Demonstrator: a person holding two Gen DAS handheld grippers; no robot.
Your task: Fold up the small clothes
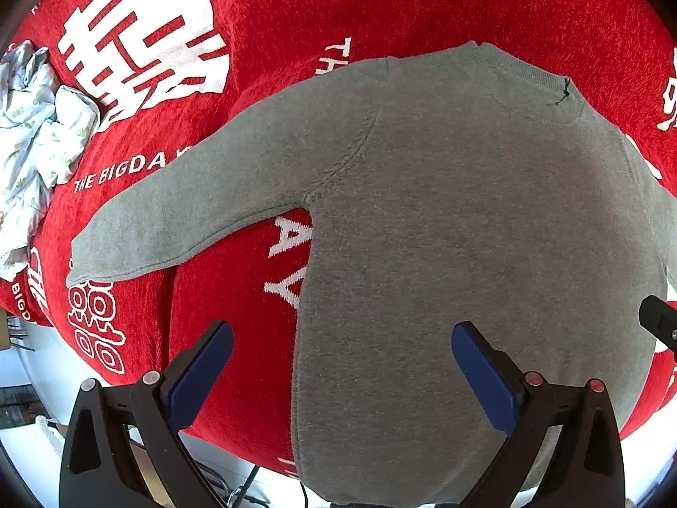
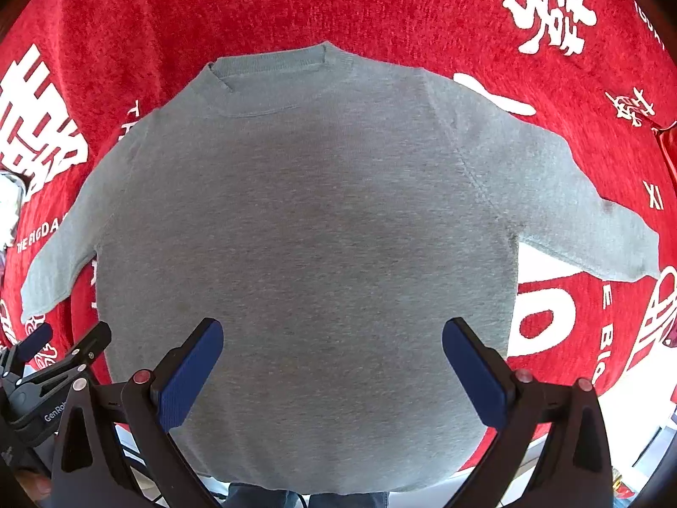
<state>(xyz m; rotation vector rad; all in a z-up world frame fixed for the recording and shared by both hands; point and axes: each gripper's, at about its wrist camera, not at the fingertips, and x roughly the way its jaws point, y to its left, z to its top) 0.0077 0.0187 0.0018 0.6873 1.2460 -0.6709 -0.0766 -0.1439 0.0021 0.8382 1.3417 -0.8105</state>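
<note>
1 grey sweatshirt (image 2: 304, 228) flat on red blanket (image 2: 381, 4), both sleeves out. 1 crumpled white printed garment (image 1: 34, 135) at blanket's left edge. 2 grippers, left gripper (image 1: 342, 332) & right gripper (image 2: 332, 330), jaws wide, holding nothing, over hem.

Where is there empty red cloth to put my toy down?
Bare red cloth with white lettering lies beyond the grey knitted sweater's collar, and a small patch under its sleeve. The crumpled white patterned garment crowds the far left. The open left gripper and right gripper hover over the hem.
</note>
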